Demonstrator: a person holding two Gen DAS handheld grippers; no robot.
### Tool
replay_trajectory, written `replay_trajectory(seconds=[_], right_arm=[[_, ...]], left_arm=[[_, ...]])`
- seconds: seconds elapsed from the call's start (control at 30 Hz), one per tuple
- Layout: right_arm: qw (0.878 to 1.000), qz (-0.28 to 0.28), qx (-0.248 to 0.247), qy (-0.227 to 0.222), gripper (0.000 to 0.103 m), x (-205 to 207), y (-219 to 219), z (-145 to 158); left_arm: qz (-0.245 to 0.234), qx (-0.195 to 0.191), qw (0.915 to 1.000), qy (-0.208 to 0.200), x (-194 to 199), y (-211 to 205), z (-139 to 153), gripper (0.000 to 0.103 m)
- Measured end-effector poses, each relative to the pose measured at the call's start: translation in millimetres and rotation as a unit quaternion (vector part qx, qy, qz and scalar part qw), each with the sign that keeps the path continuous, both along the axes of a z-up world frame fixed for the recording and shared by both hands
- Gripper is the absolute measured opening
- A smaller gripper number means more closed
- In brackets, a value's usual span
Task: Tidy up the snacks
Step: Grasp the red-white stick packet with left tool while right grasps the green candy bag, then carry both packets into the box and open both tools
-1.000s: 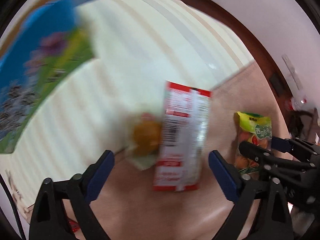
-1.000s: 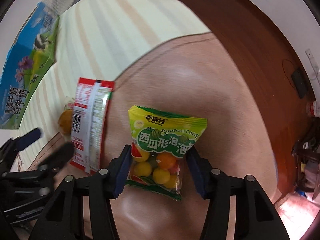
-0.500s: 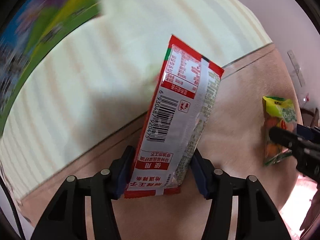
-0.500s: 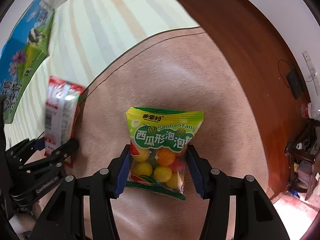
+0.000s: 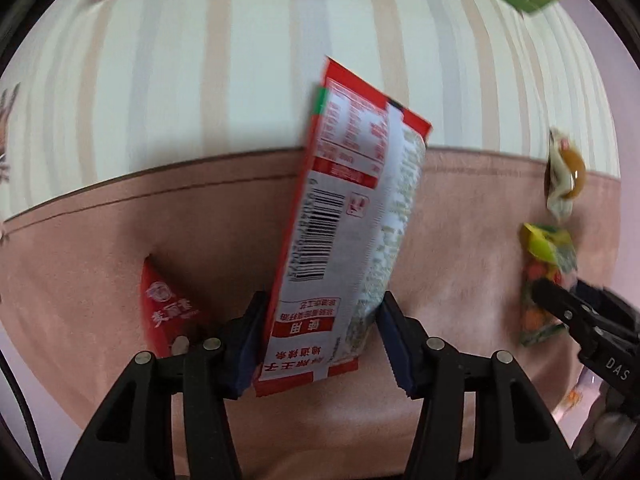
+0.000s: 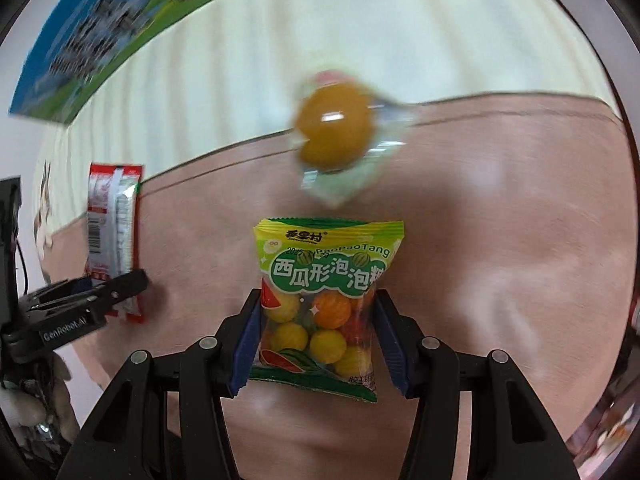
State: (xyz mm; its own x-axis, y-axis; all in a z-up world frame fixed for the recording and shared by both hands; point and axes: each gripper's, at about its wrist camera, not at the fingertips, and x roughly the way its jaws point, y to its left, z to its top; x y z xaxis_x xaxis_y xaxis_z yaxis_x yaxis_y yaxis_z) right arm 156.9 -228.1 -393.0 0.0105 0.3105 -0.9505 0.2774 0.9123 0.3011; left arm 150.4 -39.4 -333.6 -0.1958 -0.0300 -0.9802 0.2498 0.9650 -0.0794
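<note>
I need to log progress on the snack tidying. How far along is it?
Nothing looks sorted yet. In hand: the left gripper is clamped on the red-and-white packet, its jaws having just closed on it; the right gripper pinches the green candy bag. Left: placing both, plus the orange jelly cup and the small red packet lying on the brown cloth.

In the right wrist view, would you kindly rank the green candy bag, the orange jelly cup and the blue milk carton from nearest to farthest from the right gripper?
1. Green candy bag: clamped in the right gripper.
2. Orange jelly cup: just beyond the bag, at the cloth's edge.
3. Blue milk carton: farthest, upper left on the striped cloth.
</note>
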Motion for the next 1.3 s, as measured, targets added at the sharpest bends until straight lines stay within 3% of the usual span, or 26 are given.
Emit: replay_trajectory(seconds=[0.1,0.23,0.37,0.57,0.63,0.73,0.83,0.97,1.17,1.3], right_arm=[[1.000,-0.006,0.008,0.014,0.066,5.5,2.6,-4.6],[1.000,-0.006,0.006,0.026,0.068,23.8,15.8,-5.3],[1.000,-0.008,0.002,0.029,0.068,31.4,22.1,-4.8],[1.000,-0.005,-0.005,0.027,0.068,40.8,39.5,-13.3],[1.000,-0.005,-0.005,0.026,0.068,39.9,40.0,-14.2],[1.000,-0.003,-0.005,0.027,0.068,40.1,34.5,-14.3],[1.000,0.001,-0.009,0.029,0.068,41.8,35.8,-19.2],[0.999,0.013,-0.019,0.026,0.068,42.4,40.8,-20.7],[0.999,0.015,-0.028,0.013,0.056,38.2,43.2,-9.5],[1.000,0.007,-0.015,0.004,0.054,36.2,42.2,-3.0]], left_arm=[[-0.021,0.009,0.9997,0.002,6.3,-8.0,-7.4,0.059],[-0.058,0.033,0.9978,-0.002,14.9,-32.8,-13.4,0.066],[-0.033,0.028,0.9991,-0.001,33.7,-37.1,-16.1,0.067],[0.001,0.013,0.9997,-0.020,39.8,-10.4,-8.4,0.067],[-0.004,0.015,0.9993,-0.035,39.2,8.3,0.7,0.064],[-0.009,0.014,0.9987,-0.047,31.4,-7.9,7.2,0.060],[-0.014,0.017,0.9984,-0.051,54.0,-25.5,17.2,0.056],[-0.028,0.022,0.9975,-0.062,53.6,-21.7,30.2,0.049],[-0.023,0.012,0.9973,-0.068,52.1,-29.8,41.2,0.043],[-0.021,-0.003,0.9972,-0.072,45.4,-29.6,56.0,0.042]])
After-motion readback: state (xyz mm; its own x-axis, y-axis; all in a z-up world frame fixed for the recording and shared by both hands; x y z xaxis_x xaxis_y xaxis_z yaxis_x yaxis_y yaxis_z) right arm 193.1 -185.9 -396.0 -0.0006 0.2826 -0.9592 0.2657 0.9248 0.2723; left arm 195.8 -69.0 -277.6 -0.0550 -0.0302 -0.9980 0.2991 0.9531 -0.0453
